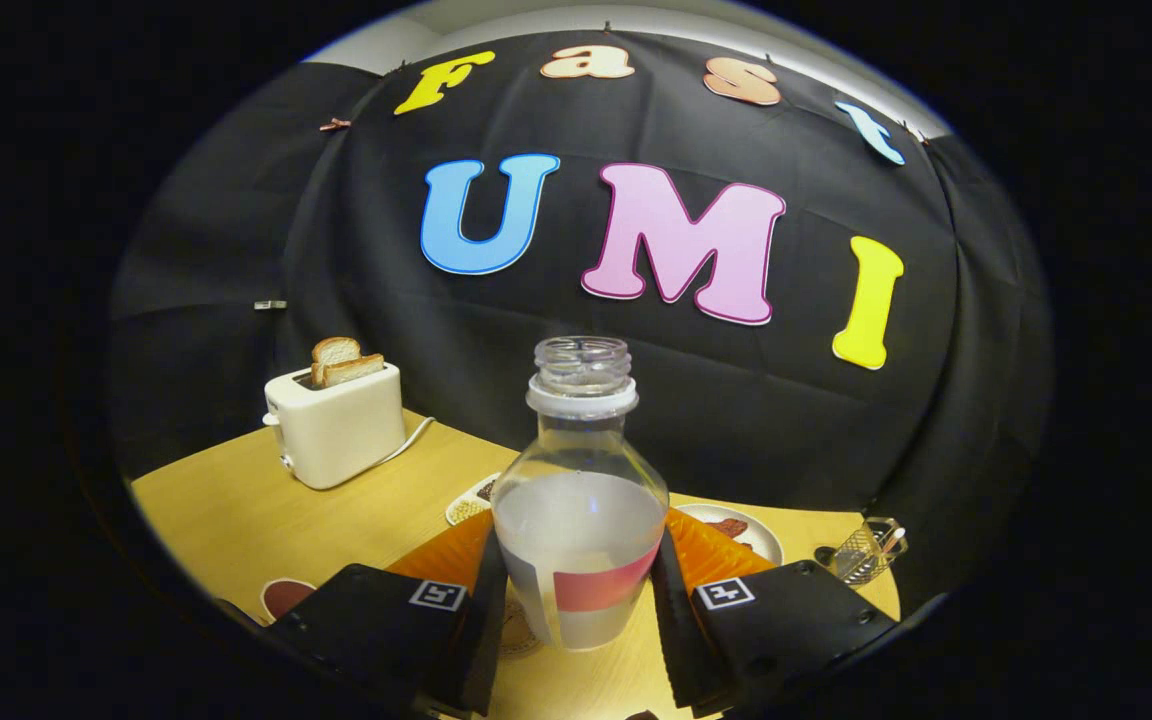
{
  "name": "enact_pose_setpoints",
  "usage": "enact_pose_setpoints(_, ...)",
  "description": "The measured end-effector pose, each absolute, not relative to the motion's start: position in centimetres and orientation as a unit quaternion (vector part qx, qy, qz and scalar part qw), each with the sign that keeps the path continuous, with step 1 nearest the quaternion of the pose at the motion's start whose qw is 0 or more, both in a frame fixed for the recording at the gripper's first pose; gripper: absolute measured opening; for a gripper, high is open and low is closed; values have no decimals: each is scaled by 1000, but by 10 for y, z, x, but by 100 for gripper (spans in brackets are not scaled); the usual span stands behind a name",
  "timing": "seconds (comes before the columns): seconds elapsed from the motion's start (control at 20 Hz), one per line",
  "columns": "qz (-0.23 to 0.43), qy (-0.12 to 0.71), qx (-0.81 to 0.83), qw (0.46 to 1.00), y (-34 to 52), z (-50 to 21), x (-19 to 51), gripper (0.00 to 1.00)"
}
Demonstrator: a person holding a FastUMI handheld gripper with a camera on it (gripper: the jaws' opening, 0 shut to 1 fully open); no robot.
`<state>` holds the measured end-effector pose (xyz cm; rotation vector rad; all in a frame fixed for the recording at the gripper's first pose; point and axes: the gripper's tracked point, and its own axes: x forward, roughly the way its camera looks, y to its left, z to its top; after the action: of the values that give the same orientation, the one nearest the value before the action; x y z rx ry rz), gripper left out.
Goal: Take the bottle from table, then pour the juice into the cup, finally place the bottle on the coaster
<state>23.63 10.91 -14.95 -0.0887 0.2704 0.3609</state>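
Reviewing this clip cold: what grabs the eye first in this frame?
The clear uncapped bottle, about half full of pale liquid, stands upright between the gripper fingers, which press on its sides. Beyond to the left, a white toaster with two slices of toast sits on the wooden table. A wire holder sits off to the right.

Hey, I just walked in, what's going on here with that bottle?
A hand-held tongs has its two fingers pressed on either side of an uncapped clear bottle, partly filled with pale juice and held upright above the wooden table. Nothing is being poured right now. Beyond it stand a white toaster with bread in it, a plate and a small wire holder.
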Motion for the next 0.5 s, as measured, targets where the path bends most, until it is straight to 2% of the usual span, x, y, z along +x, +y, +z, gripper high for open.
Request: enact_pose_setpoints(0.5, 197, 154, 6, 968, 146, -237, 241, 71)
